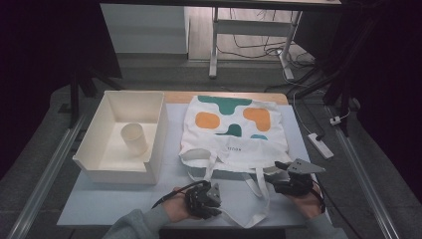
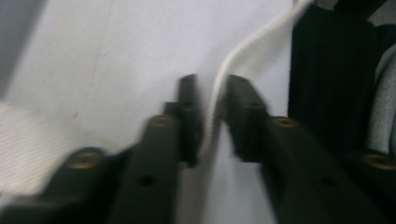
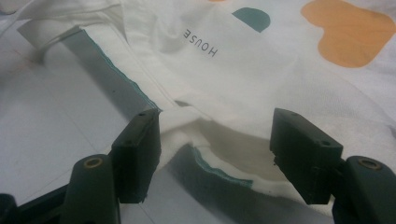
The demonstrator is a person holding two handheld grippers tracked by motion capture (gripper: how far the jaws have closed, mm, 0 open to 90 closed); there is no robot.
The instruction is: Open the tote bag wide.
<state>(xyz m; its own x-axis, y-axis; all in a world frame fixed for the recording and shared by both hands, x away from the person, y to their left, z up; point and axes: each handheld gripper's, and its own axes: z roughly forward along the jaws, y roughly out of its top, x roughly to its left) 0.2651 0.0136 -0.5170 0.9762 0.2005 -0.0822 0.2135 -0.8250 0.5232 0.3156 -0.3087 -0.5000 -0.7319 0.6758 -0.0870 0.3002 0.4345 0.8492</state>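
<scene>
Two grips on one tote bag

Two hand-held grippers working the near edge of a white tote bag (image 1: 231, 132), spread flat mid-frame on the bench (image 1: 99, 204) with its printed side up and straps trailing toward the bottom of the frame.

Left of frame: an open white box (image 1: 149, 169) with a pale cup (image 1: 134, 138) standing inside, well apart from the bag and untouched; probably parked there as something for later.

Lower centre-left: left hand-held gripper (image 1: 211, 191) low over the bench, narrowed to a slim gap with a white strap (image 2: 219, 88) running on edge between the pads. Pinched or nearly so; too blurred to tell whether the pads actually press. Likely a hold on the handle to steady or lift that side.

Lower right: right hand-held gripper (image 3: 215, 149) fairly wide apart, straddling the bag's teal-lined mouth hem (image 3: 219, 170), fabric between the pads but not squeezed. Seemingly poised to take the rim, so that the mouth can be opened with the strap held opposite.
</scene>
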